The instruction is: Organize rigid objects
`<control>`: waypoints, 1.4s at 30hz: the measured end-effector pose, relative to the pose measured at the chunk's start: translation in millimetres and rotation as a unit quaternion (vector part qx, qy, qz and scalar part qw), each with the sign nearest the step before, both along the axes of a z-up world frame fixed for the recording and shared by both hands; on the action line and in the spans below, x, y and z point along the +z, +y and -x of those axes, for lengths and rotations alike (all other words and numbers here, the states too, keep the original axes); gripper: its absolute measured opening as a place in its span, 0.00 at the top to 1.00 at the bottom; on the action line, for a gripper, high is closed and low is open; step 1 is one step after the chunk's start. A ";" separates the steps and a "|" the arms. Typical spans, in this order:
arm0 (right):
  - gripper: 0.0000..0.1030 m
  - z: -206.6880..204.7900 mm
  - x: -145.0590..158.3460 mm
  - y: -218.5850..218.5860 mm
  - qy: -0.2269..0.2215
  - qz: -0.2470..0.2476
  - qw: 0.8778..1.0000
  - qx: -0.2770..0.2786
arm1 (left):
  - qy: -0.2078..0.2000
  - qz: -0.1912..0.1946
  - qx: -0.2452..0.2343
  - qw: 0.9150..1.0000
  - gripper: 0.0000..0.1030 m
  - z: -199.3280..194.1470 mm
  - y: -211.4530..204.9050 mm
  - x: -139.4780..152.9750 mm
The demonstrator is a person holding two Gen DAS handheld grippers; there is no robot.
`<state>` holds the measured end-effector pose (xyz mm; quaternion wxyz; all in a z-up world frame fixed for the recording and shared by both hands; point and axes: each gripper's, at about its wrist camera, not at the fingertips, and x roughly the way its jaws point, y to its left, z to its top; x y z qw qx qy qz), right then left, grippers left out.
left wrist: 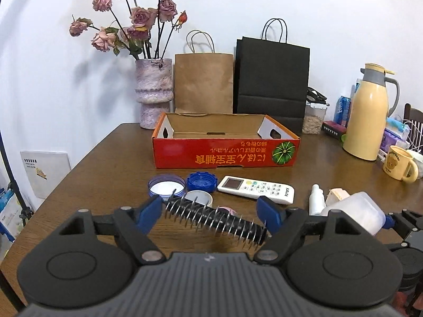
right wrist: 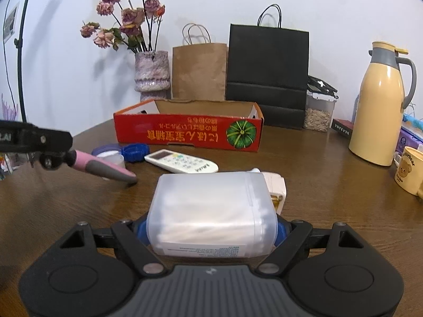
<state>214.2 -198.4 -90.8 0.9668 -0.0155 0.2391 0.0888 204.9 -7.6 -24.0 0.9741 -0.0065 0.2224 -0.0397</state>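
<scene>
- Brown wooden surface (left wrist: 87, 174), glossy with rounded corners, set against a plain white wall.
- Left hand-held gripper (left wrist: 211, 211): blue pads spread wide, a pet comb (left wrist: 215, 218) with rows of metal pins lying across between them; whether the pads grip it cannot be told. Its pink-and-grey handle (right wrist: 105, 169) shows in the right wrist view, tip resting on the surface.
- Right hand-held gripper (right wrist: 211, 231): clenched on one frosted translucent plastic container (right wrist: 211, 214), rounded-rectangular, lying on its side, printed label facing the camera.
- One red cardboard box (left wrist: 224, 155), open-topped and shallow, pumpkin print, at mid-surface.
- Three round lids just before the box: one clear purple (left wrist: 166, 186), one ribbed blue (left wrist: 202, 182), one white (left wrist: 199, 198).
- One white remote control (left wrist: 256, 189), flat, beside the lids.
- One small white bottle (left wrist: 317, 198); one cream plug adapter (right wrist: 276, 191) touching the container.
- Two paper bags, brown (left wrist: 203, 82) and black (left wrist: 272, 79); one mottled lilac vase (left wrist: 153, 92) of dried roses; one yellow thermos jug (left wrist: 370, 113); one yellow mug (left wrist: 399, 166).
</scene>
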 end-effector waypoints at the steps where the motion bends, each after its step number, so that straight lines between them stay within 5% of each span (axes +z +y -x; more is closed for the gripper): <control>1: 0.21 0.2 2.8 0.8 -0.004 -0.001 1.000 0.001 | 0.000 0.000 0.000 1.000 0.22 0.0 0.3 0.3; 42: 0.21 -10.2 34.4 12.1 -0.039 -0.014 0.999 0.011 | -0.047 0.012 0.009 0.999 0.23 -12.1 4.9 34.8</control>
